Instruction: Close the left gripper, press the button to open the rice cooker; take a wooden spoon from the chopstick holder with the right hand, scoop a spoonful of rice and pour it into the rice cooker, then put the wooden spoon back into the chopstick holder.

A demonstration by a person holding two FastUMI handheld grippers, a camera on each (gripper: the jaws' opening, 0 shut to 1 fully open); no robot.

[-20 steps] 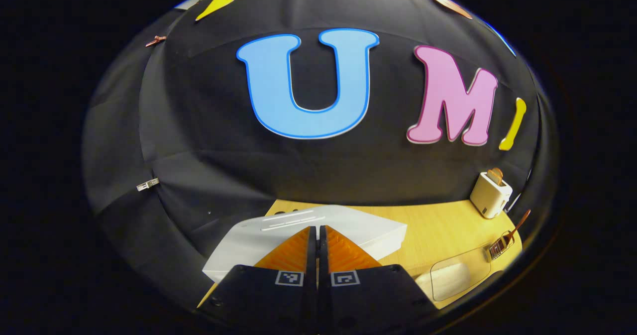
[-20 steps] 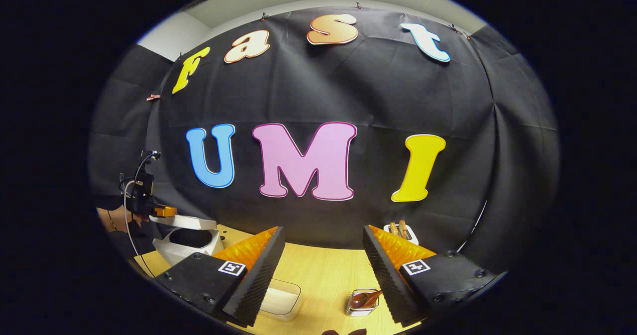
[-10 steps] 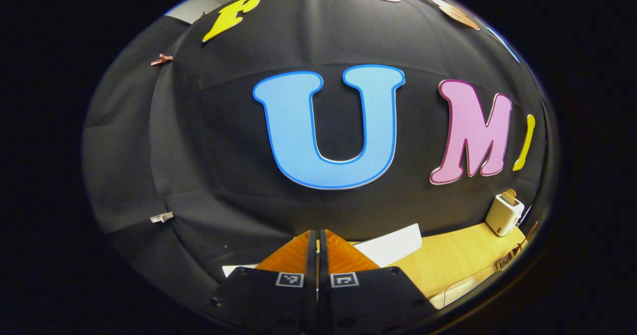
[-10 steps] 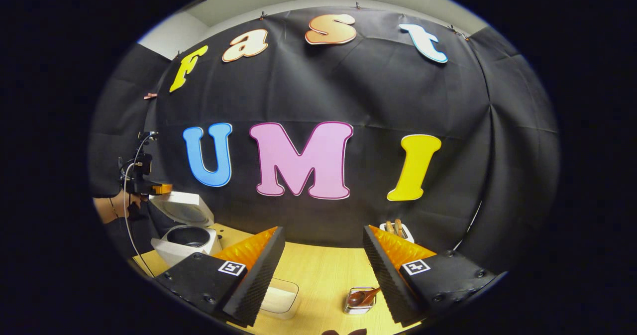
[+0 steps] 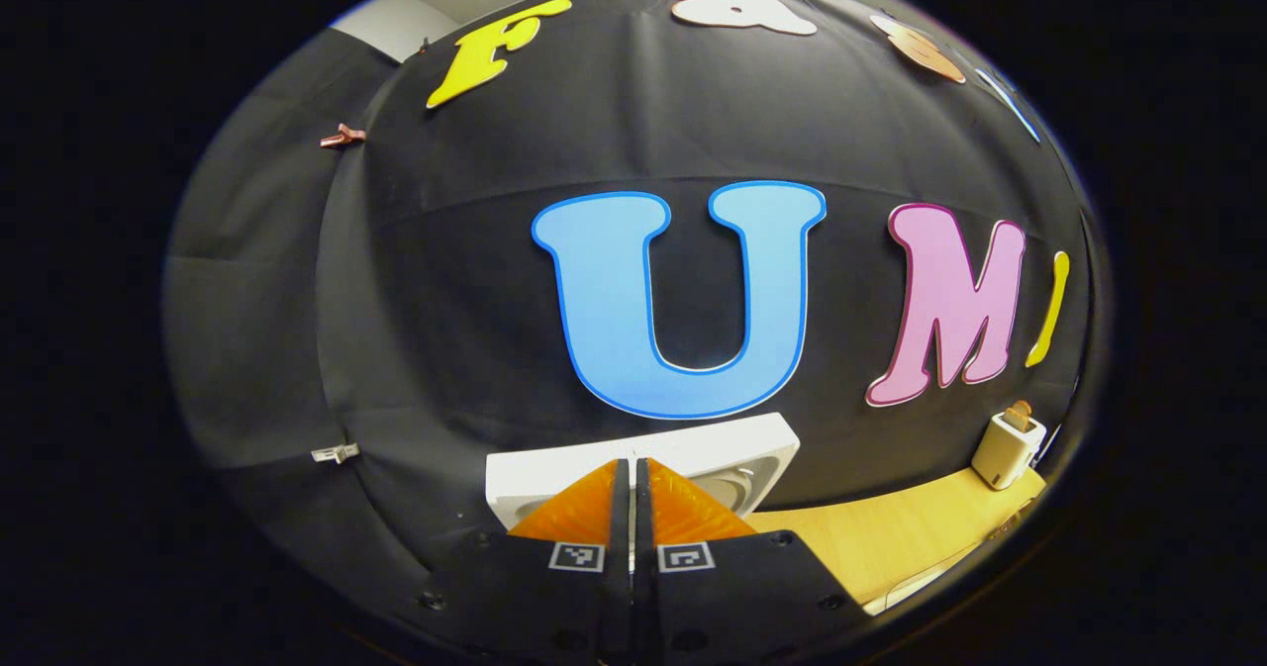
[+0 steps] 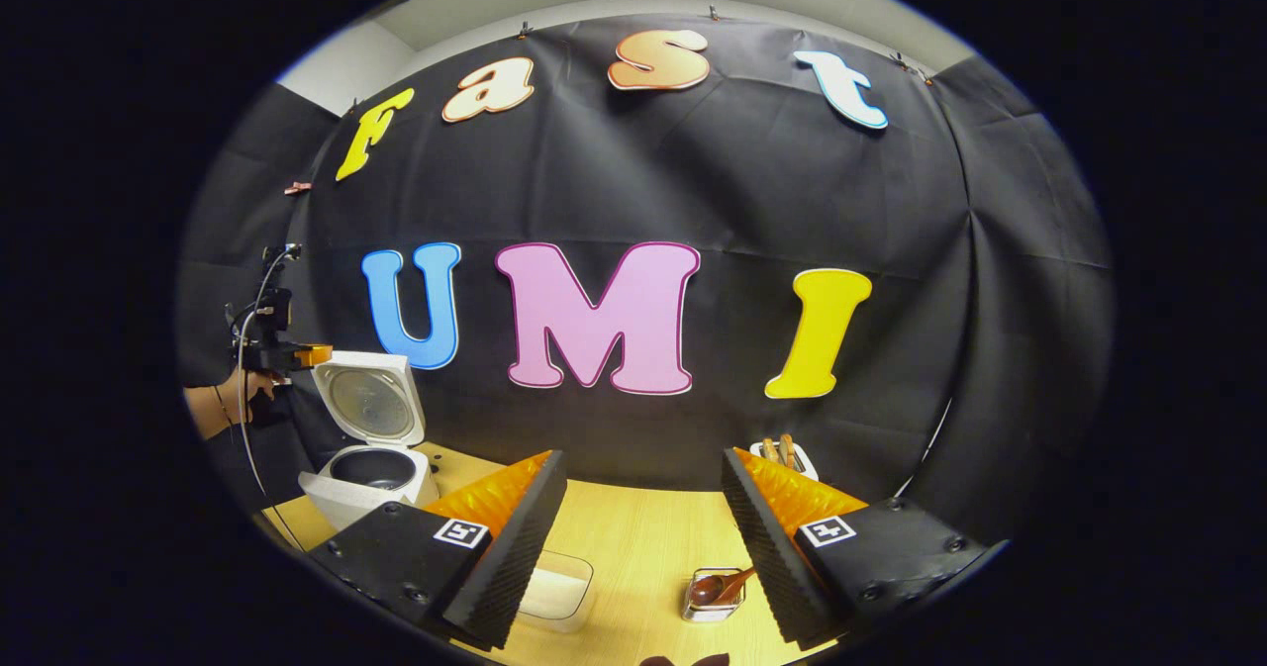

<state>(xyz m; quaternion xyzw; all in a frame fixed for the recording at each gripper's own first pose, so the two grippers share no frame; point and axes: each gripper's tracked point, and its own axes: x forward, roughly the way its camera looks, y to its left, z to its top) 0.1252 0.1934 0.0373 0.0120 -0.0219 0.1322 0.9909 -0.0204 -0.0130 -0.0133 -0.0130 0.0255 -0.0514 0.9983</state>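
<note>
The left claw (image 5: 632, 483) has its fingers pressed together on nothing, poised by the top edge of the raised lid (image 5: 693, 458) of the rice cooker (image 6: 371, 468), which stands open. The right claw (image 6: 643, 518) is spread wide and empty above the tabletop (image 6: 633, 537). Just below it the wooden spoon (image 6: 721, 585) rests in the chopstick holder (image 6: 708, 602), beside the clear rice container (image 6: 559, 592). Judged from this, the spoon pickup comes next: lower the right claw squarely over the handle, pinch it high, and lift straight. No brand or label is legible; the claws carry only square coded markers.
</note>
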